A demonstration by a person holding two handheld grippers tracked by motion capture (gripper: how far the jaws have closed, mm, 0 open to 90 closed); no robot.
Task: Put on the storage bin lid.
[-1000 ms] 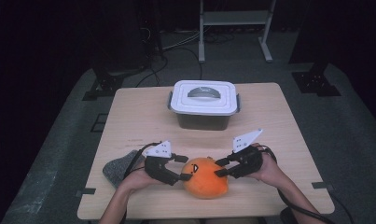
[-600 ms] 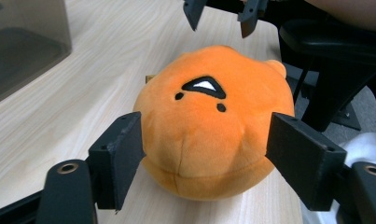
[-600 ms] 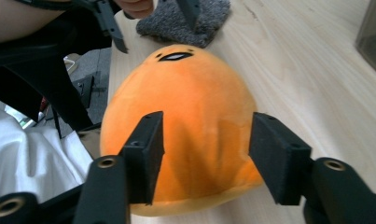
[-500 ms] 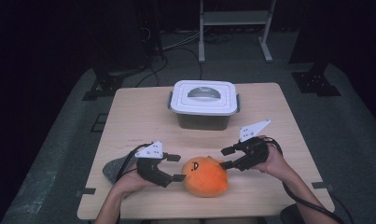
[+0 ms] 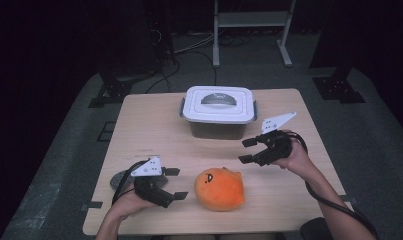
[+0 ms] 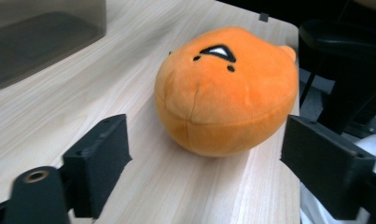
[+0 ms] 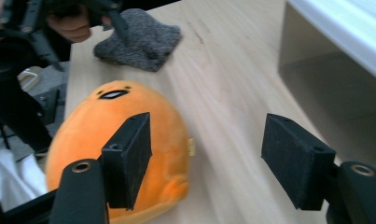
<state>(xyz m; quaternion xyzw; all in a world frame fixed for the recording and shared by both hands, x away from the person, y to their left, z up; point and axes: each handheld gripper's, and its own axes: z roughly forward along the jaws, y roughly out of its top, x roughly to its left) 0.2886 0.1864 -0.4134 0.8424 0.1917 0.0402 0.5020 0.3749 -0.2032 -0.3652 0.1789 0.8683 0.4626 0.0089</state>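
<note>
An orange plush toy with a small face lies on the wooden table near its front edge. My left gripper is just left of the plush, open, its jaws having just been opening. In the left gripper view the plush lies ahead of the pads, which do not touch it. My right gripper hovers right of and beyond the plush, open, its jaws also just having been opening. In the right gripper view the plush sits behind the left pad, with bare table between the pads.
A grey box with a white handled lid stands at the table's middle back, close to my right gripper; its wall fills the right of that view. A grey knitted cloth lies by the left hand, also seen as the cloth.
Both grippers were at the plush a second ago. Both have opened and drawn off it: the left to the left, the right up and away to the right. The plush stays put.
</note>
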